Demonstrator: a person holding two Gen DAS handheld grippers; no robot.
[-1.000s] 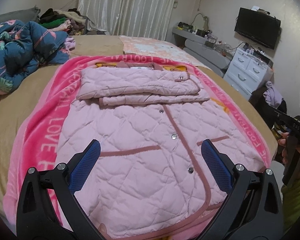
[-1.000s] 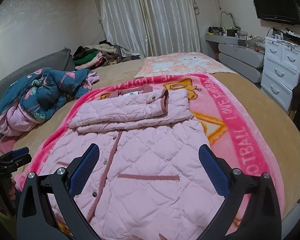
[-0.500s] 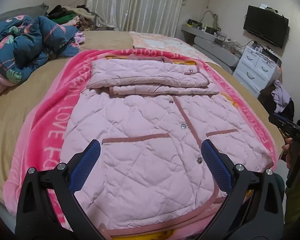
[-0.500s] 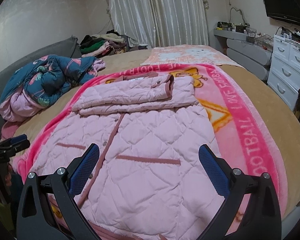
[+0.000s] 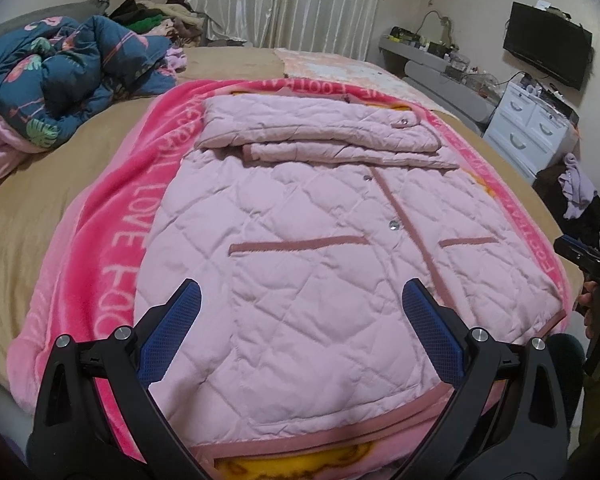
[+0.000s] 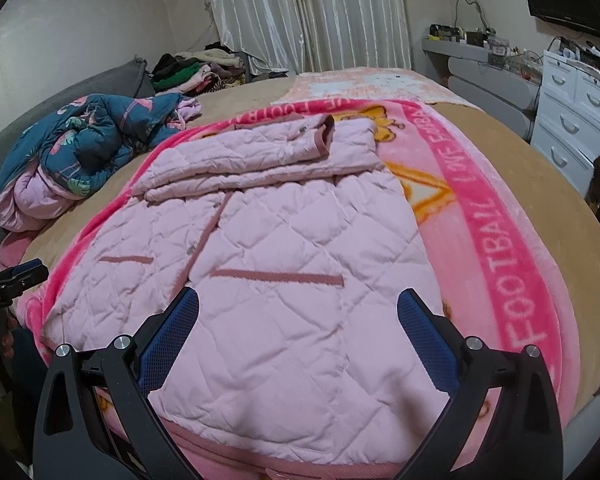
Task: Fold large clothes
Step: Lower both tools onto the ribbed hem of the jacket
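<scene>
A pale pink quilted jacket (image 5: 300, 248) (image 6: 284, 264) lies flat, front up, on a bright pink blanket (image 5: 112, 224) (image 6: 496, 216) on the bed. Both sleeves (image 5: 320, 128) (image 6: 260, 156) are folded across its chest at the far end. My left gripper (image 5: 302, 304) hovers open above the hem, left of the snap placket, nothing between its blue pads. My right gripper (image 6: 298, 312) hangs open over the hem's right half, below the pocket trim. The right gripper's tip (image 5: 580, 254) shows at the left view's right edge; the left gripper's tip (image 6: 20, 276) shows at the right view's left edge.
A crumpled dark blue floral duvet (image 5: 60, 76) (image 6: 92, 136) lies on the tan bedsheet (image 5: 28, 208) at the left. Piled clothes (image 6: 196, 66) sit by the curtains. A white drawer chest (image 5: 532, 128) and wall TV (image 5: 548, 54) stand at the right.
Both grippers have drawn back toward the foot of the bed and lowered toward the hem; the hem edge now shows under each. Both stay open. The jacket has not moved.
</scene>
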